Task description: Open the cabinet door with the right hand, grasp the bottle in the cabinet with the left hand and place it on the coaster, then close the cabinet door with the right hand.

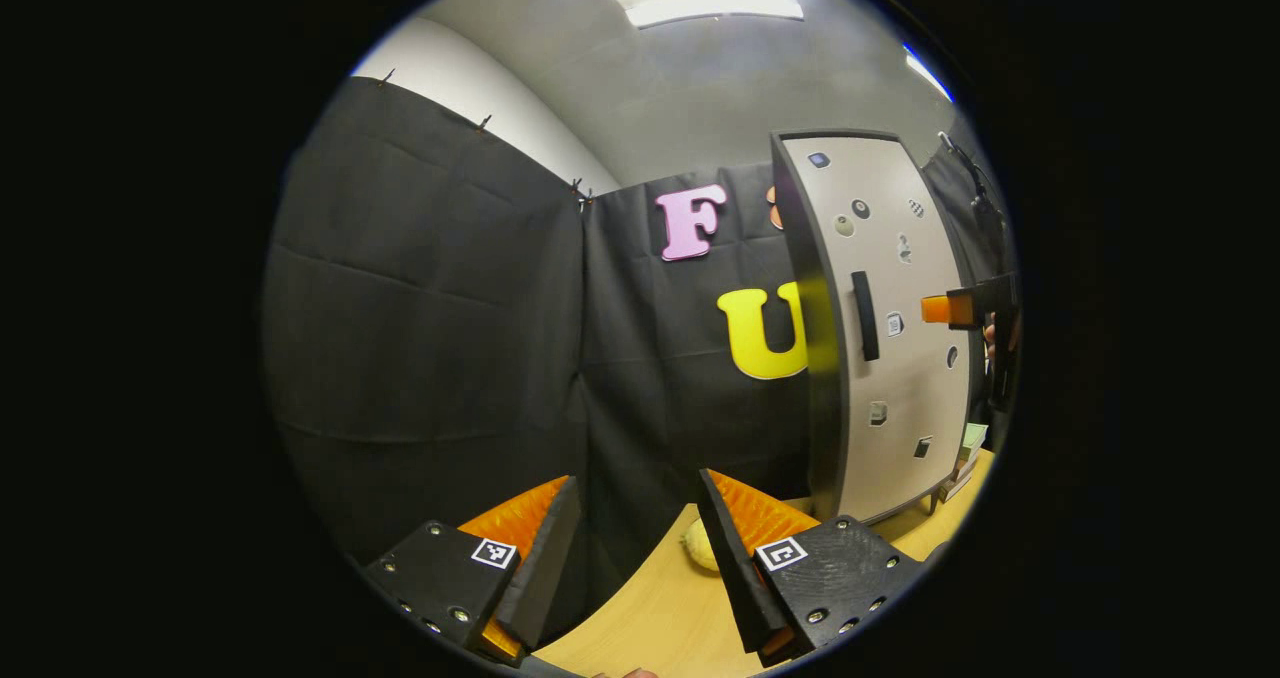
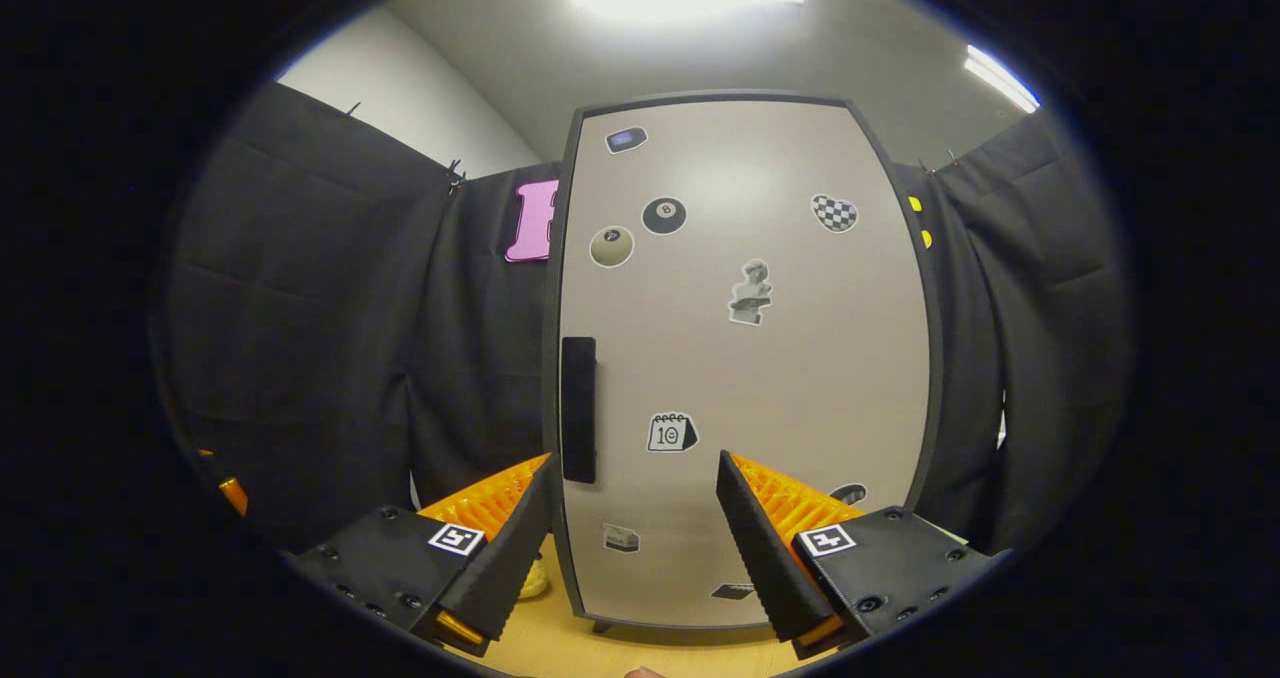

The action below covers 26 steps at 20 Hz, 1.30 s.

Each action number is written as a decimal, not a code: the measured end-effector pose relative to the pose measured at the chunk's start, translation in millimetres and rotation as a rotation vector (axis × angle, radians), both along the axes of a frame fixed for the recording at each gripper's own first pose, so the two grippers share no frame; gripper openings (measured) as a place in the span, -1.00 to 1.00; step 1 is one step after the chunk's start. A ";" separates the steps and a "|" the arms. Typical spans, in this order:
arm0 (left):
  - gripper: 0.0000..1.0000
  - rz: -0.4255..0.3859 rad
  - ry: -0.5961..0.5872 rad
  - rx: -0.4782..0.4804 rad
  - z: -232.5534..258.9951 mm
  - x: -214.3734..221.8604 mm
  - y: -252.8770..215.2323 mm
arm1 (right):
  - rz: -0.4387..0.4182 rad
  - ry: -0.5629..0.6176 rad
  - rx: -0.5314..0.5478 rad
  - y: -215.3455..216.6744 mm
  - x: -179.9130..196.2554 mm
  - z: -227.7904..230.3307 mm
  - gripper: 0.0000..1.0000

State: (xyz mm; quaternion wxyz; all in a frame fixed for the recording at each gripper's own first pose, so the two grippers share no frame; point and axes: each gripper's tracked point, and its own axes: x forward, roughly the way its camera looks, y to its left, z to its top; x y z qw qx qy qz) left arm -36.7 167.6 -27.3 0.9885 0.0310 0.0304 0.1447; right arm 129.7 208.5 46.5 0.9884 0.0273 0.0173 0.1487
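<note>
My right gripper (image 2: 635, 538) has its two fingers wide apart with nothing between them, and it faces the cabinet door (image 2: 745, 358) straight on, a little back from it and not touching. The door is shut. It is a tall, pale panel in a dark frame, standing upright, so its long side runs up and down. Small stickers (image 2: 664, 215) dot it, and a dark handle (image 2: 578, 408) runs up and down near its left edge, just above my left finger. The cabinet stands on a wooden table (image 2: 560, 648). My left gripper (image 1: 638, 548) also has its fingers spread apart and empty. It hangs over the table, to the left of the cabinet (image 1: 880, 328) and apart from it, pointing at the black cloth wall (image 1: 430, 308) beside the door. From there I see the door at a slant, with its dark side edge toward me. A pale round thing (image 1: 700, 543) lies on the table near the cabinet's foot, but I cannot tell what it is. The right gripper shows past the door's far edge, level with the handle.
</note>
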 end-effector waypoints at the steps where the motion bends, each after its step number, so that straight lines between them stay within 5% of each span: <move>1: 0.37 0.011 0.001 -0.002 -1.2 -2.2 8.4 | 0.002 0.008 0.004 5.7 6.1 0.6 0.94; 15: 0.38 0.125 0.024 0.005 -16.8 -25.9 71.8 | 0.015 0.101 -0.032 73.0 82.2 -7.9 0.94; 19: 0.38 0.147 0.033 -0.004 -20.7 -31.4 81.3 | 0.005 0.106 -0.036 79.9 96.2 -3.0 0.70; 21: 0.38 0.154 0.037 -0.009 -23.6 -34.7 84.5 | 0.000 0.119 -0.034 83.8 101.5 -1.4 0.25; 23: 0.38 0.157 0.039 -0.011 -24.9 -36.6 86.7 | -0.019 0.147 -0.041 83.8 105.9 -4.8 0.24; 25: 0.38 0.160 0.036 -0.008 -24.2 -41.1 88.6 | -0.037 0.166 -0.030 81.9 105.8 -5.0 -0.29; 26: 0.38 0.160 0.033 -0.007 -22.6 -40.3 88.6 | -0.041 0.178 -0.034 81.2 105.4 -4.8 -0.26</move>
